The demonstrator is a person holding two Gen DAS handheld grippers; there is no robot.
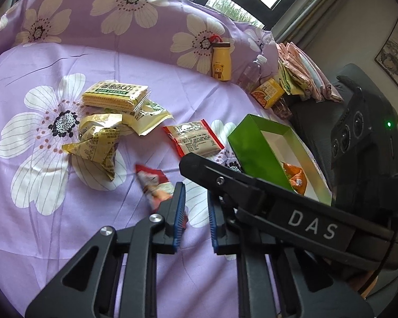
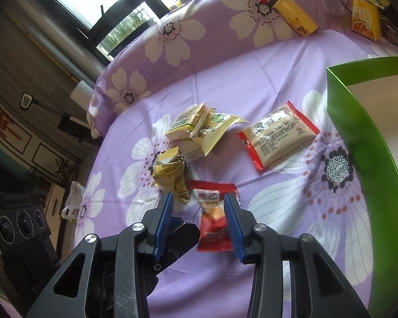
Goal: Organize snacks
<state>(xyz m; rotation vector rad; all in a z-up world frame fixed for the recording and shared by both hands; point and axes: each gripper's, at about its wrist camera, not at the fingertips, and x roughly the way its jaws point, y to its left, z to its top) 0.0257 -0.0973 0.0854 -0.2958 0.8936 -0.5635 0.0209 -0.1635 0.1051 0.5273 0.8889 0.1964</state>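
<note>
Snack packets lie on a purple flowered cloth (image 1: 66,198). A small red packet (image 2: 213,220) lies between the open fingers of my right gripper (image 2: 199,220), which straddles it; it also shows in the left wrist view (image 1: 154,182). My left gripper (image 1: 196,212) is open and empty, beside the red packet, under the right gripper's body. A red-edged beige packet (image 1: 195,137) (image 2: 277,135), yellow crumpled packets (image 1: 98,143) (image 2: 171,175) and a cracker pack (image 1: 115,96) (image 2: 191,122) lie farther out. A green open box (image 1: 254,148) (image 2: 366,137) holds an orange packet (image 1: 295,177).
A yellow bear bottle (image 1: 221,62) (image 2: 294,17), a clear bottle (image 1: 252,70) and a yellow carton (image 1: 269,92) (image 2: 364,18) stand at the back against a flowered cushion (image 1: 119,13). Folded bags (image 1: 305,74) lie at the far right. The cloth's edge drops off at left (image 2: 98,145).
</note>
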